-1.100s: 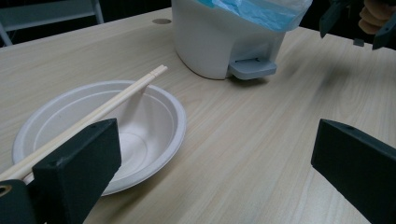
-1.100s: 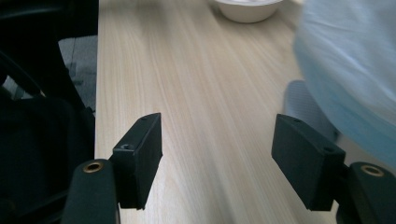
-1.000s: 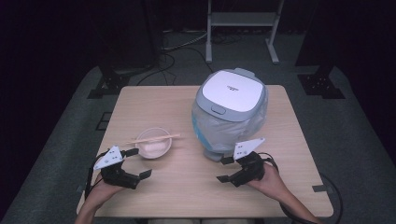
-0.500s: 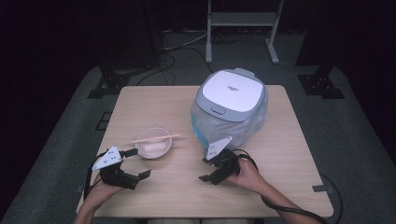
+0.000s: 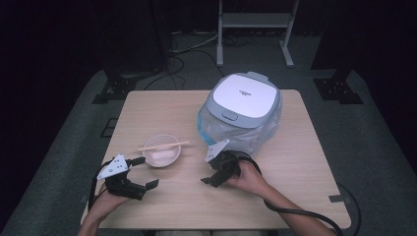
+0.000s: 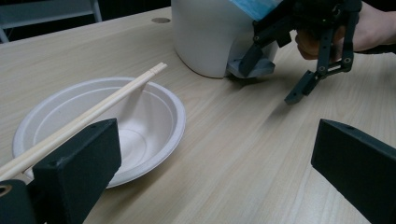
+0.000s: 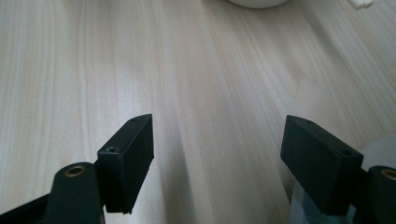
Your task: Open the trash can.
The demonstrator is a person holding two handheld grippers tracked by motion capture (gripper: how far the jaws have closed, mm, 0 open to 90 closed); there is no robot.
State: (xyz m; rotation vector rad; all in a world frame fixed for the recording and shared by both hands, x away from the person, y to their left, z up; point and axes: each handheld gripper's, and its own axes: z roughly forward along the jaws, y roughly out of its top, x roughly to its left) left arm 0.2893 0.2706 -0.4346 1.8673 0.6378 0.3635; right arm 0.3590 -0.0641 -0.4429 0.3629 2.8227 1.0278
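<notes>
A white bowl (image 5: 161, 151) sits on the wooden table (image 5: 305, 187) with a pair of wooden chopsticks (image 5: 162, 145) laid across its rim. To its right stands a white rice cooker (image 5: 246, 101), lid down, its lower body wrapped in a clear bluish plastic bag (image 5: 255, 135). My left gripper (image 5: 146, 172) rests open just in front of the bowl (image 6: 107, 121), with the chopsticks (image 6: 93, 111) beyond its left jaw. My right gripper (image 5: 209, 173) hovers over bare table in front of the cooker (image 6: 210, 32); its jaws have just been opening, and nothing lies between them (image 7: 219, 158).
The right gripper (image 6: 271, 81) hangs close to the cooker's base. Its cable (image 5: 295, 214) trails off the table's front right. A metal stand (image 5: 251, 22) and floor cables lie behind the table. Bare wood stretches between bowl and cooker.
My right gripper has moved left along the front of the cooker toward the bowl, and its jaws stand wider. The left gripper has stayed put.
</notes>
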